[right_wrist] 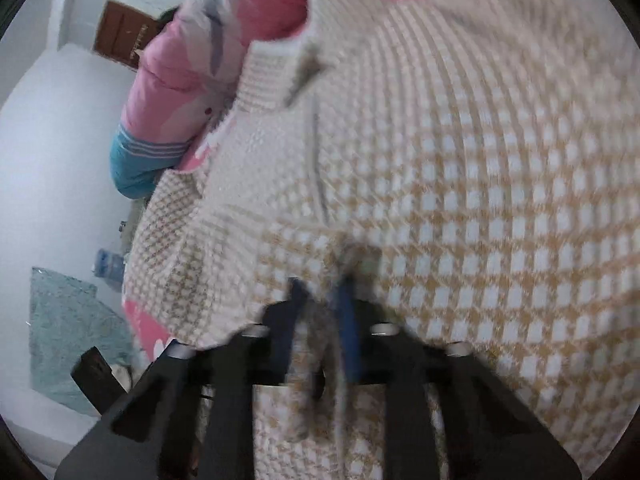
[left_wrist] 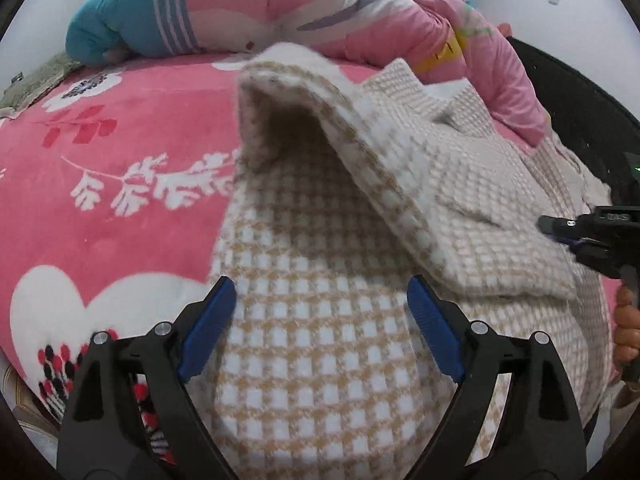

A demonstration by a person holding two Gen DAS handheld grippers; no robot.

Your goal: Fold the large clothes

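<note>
While our right gripper (right_wrist: 320,300) pinches a bunched edge of the checked coat (left_wrist: 320,360) to carry the fold, we keep the left gripper (left_wrist: 320,312) spread wide, empty. Coat lies on the pink bedspread (left_wrist: 120,140), directly under and between the left fingers, one flap doubled over.

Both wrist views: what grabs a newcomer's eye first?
A beige-and-white checked coat fills the middle of the left wrist view, one flap arched over it, on a pink flowered bedspread. The left hand-held gripper hangs open above it; the right hand-held gripper is shut on a pinch of the cloth.
</note>
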